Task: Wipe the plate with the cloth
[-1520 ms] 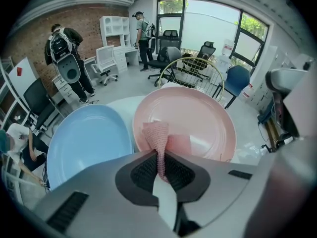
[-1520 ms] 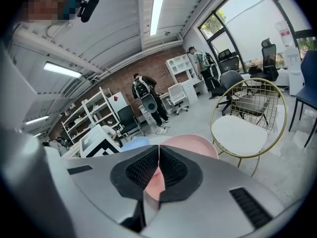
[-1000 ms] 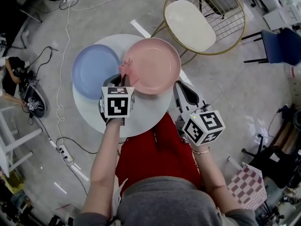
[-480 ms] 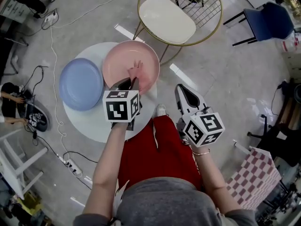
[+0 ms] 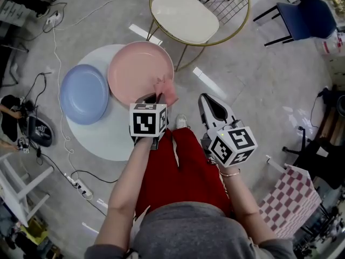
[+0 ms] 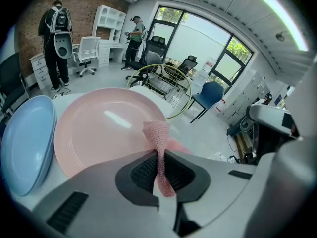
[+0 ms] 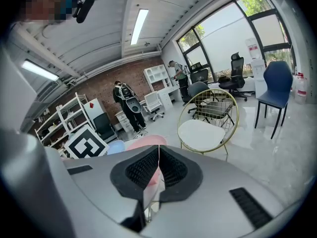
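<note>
Pink knitted cloth (image 5: 166,89) is clamped in the left gripper (image 5: 156,97). In the left gripper view the jaws are pressed together on a narrow fold of the cloth (image 6: 159,148), whose free end stands up past the gripper's (image 6: 159,158) tips. The cloth sits at the near-right rim of the pink plate (image 5: 137,69). Whether it touches the plate surface cannot be told from either view.

The pink plate lies on the round white table (image 5: 110,136), at its far right side. A blue plate (image 5: 83,93) lies just beside it on the left, their rims close together. The left gripper view shows the same order: blue plate (image 6: 25,143) at left, pink plate (image 6: 99,130) centred ahead of the jaws.

The right gripper (image 5: 207,100) is held off the table's right side, over the floor and well apart from both plates. In the right gripper view, the gripper's (image 7: 158,155) jaws are together, with nothing held between them.

A wire-framed chair (image 5: 186,15) with a cream seat stands on the floor beyond the table.
</note>
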### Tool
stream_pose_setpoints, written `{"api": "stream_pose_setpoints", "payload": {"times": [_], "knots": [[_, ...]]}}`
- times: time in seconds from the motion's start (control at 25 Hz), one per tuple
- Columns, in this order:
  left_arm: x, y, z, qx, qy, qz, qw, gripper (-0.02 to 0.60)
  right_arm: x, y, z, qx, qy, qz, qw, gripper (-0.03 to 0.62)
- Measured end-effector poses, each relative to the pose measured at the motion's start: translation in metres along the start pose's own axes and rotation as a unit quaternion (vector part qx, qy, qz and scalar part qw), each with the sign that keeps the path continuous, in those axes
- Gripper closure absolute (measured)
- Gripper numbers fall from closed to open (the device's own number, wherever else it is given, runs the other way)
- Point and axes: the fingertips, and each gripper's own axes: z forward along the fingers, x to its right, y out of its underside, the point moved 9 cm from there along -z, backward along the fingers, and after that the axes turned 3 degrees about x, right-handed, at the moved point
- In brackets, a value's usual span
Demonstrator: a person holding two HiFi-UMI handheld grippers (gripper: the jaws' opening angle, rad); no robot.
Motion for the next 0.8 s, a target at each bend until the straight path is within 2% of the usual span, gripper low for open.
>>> {"api": "stream_pose_setpoints", "payload": {"times": [0.28,0.8], "knots": [[-0.017,0.021,-0.004,-0.018,-0.043,0.018,0.9987,0.549,-0.007,0.006,0.012,-0.022,-0.025,-0.009,0.999,0.565],[-0.064,0.044,-0.037,-0.002,-0.090,-0.028,0.9956,0.549,-0.047,0.010,0.043,-0.052,-0.074,-0.038,0.995,0.565]]}}
